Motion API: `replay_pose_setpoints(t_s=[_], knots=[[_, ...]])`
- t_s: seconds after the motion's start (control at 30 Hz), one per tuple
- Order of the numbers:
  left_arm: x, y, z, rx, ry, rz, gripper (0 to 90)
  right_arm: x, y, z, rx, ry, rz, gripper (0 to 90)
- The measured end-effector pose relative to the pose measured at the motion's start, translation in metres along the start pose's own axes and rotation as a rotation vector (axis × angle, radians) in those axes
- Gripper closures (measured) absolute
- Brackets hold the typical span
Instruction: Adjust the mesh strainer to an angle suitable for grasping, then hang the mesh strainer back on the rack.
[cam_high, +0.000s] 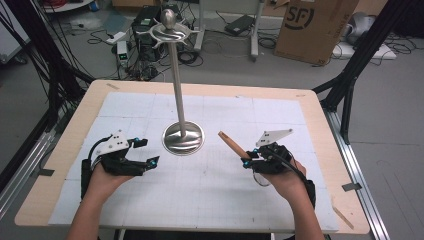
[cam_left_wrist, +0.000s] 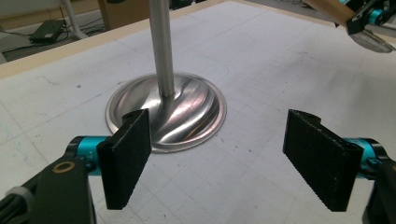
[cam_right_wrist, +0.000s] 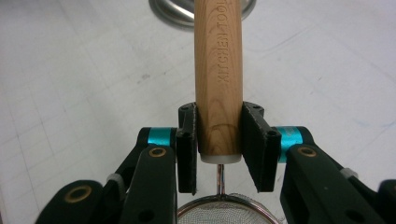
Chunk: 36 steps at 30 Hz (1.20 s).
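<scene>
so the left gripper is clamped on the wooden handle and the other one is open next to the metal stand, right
Not quite: the sides are swapped. The right gripper is clamped on the wooden handle of the strainer, as the right gripper view shows. The left gripper is the open one beside the metal stand, as seen in the left gripper view.

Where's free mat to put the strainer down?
Bare white mat lies between the two hands, and along the far edge behind the tall steel hook stand. It is crowded between the stand's round base and the wooden-handled mesh strainer.
</scene>
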<state>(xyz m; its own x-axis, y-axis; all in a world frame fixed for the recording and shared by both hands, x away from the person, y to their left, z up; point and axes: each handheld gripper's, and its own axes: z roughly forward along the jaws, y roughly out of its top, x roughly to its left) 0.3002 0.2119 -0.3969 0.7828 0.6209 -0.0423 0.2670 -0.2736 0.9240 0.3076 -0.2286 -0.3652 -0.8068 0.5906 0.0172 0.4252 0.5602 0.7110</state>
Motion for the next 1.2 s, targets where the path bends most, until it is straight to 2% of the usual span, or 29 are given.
replay_pose_setpoints(t_s=[0.2, 0.5, 0.7, 0.97, 1.2], knots=[[-0.004, 0.003, -0.002, -0.006, -0.012, 0.023, 24.8, 0.0, 0.011, -0.011, -0.062, -0.005, -0.008, 68.5], [-0.003, 0.003, -0.001, -0.003, -0.017, 0.01, 25.0, 0.0, 0.018, -0.014, -0.087, -0.005, -0.007, 68.4], [-0.002, 0.003, -0.003, -0.009, -0.014, 0.007, 25.0, 0.0, 0.026, -0.022, -0.16, -0.004, -0.003, 68.4], [-0.004, 0.003, -0.002, -0.004, -0.016, 0.013, 25.0, -0.002, 0.045, -0.034, -0.254, -0.025, -0.018, 68.4], [-0.006, 0.003, -0.002, -0.001, -0.013, 0.019, 25.1, -0.002, 0.069, -0.047, -0.293, -0.016, -0.05, 68.3]])
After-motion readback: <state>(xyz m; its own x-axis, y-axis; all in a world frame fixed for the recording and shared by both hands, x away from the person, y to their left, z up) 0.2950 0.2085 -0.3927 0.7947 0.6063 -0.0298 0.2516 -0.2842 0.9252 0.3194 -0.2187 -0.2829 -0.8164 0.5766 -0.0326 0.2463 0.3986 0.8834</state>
